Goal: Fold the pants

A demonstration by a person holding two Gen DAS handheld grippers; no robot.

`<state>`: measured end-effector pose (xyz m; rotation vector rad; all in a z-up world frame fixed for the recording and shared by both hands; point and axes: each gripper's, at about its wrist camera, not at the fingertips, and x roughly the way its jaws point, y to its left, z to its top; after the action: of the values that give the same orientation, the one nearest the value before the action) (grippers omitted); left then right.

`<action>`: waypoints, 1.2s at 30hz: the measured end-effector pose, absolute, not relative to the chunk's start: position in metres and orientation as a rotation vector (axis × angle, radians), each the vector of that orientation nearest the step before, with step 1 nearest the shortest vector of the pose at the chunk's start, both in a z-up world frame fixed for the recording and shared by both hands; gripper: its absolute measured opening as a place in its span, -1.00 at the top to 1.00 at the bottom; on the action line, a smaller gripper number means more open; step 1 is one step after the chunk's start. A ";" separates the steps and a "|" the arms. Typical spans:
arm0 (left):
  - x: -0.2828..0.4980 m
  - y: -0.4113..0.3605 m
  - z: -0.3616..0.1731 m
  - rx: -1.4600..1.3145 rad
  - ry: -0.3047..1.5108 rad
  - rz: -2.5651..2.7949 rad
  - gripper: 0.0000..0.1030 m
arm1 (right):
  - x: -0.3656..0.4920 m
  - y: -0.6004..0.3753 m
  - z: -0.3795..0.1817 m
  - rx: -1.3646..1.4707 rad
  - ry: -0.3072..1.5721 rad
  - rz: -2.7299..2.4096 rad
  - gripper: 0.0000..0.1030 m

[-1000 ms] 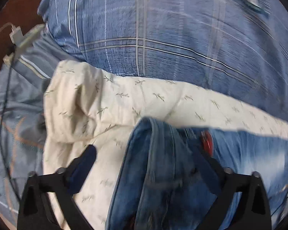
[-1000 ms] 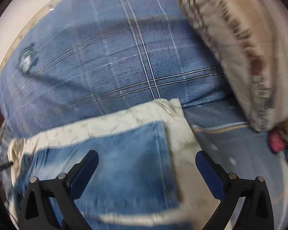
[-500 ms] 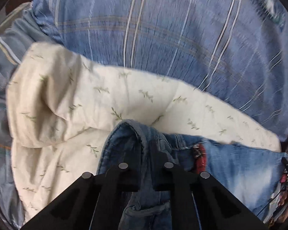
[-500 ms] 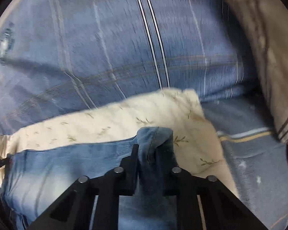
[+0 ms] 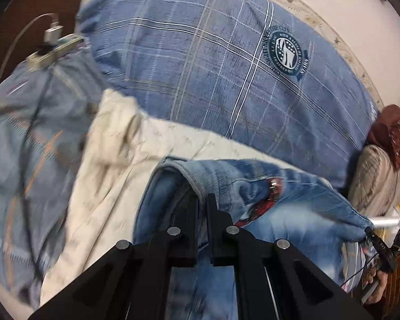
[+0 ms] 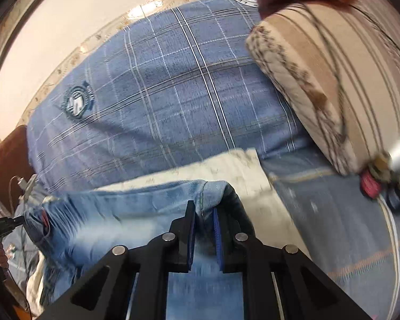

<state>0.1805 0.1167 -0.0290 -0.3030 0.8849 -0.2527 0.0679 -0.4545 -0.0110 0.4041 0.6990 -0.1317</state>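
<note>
A pair of faded blue jeans (image 5: 293,208) with a red patch lies over a cream leaf-print cloth (image 5: 112,176) on a bed. My left gripper (image 5: 202,200) is shut on the jeans' near left edge and holds it raised. My right gripper (image 6: 203,212) is shut on the jeans (image 6: 136,213) at their right edge, also raised. The denim is stretched between the two grippers. The right gripper shows small in the left wrist view (image 5: 370,230), pinching the far corner.
A blue plaid pillow (image 5: 226,74) with a round crest lies behind the jeans. A beige striped pillow (image 6: 333,66) sits at the right. A charger and cable (image 5: 50,42) lie at the far left. A grey-blue patterned sheet (image 5: 26,133) covers the bed.
Both grippers were open over the jeans, then closed on the top edge. Now both have lifted the edge and the view has tilted up toward the wall.
</note>
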 end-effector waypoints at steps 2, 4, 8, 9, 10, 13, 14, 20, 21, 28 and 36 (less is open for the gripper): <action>0.149 0.130 -0.041 -0.313 0.890 -0.248 0.89 | 0.037 -0.454 -0.019 0.415 0.707 -0.123 0.75; 0.113 0.144 -0.059 -0.318 0.907 -0.237 0.89 | 0.008 -0.454 -0.027 0.421 0.717 -0.119 0.75; 0.074 0.155 -0.107 -0.288 1.049 -0.204 0.86 | -0.039 -0.457 -0.059 0.466 0.825 -0.113 0.62; 0.066 0.158 -0.120 -0.290 1.087 -0.195 0.86 | -0.048 -0.459 -0.066 0.480 0.856 -0.114 0.58; 0.057 0.163 -0.130 -0.272 1.108 -0.159 0.86 | -0.058 -0.461 -0.075 0.496 0.897 -0.122 0.51; 0.041 0.173 -0.140 -0.232 1.124 -0.083 0.86 | -0.092 -0.469 -0.093 0.428 0.952 -0.175 0.49; 0.039 0.177 -0.138 -0.235 1.120 -0.070 0.86 | -0.100 -0.470 -0.095 0.409 0.955 -0.198 0.49; 0.032 0.147 -0.094 -0.155 0.980 -0.106 0.86 | -0.110 -0.469 -0.075 0.408 0.897 -0.207 0.40; 0.031 0.132 -0.087 -0.131 0.955 -0.146 0.85 | -0.105 -0.465 -0.074 0.411 0.891 -0.195 0.37; 0.035 0.071 -0.100 -0.055 0.971 -0.189 -0.12 | -0.041 -0.406 -0.070 0.435 0.860 -0.067 -0.26; 0.054 0.059 -0.152 -0.005 1.144 -0.135 -0.22 | 0.038 -0.323 -0.118 0.314 1.037 -0.036 -0.25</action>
<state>0.0536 0.0593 -0.1517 -0.0047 1.1440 -0.1352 0.0379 -0.3234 -0.1183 0.3135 1.0372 -0.0358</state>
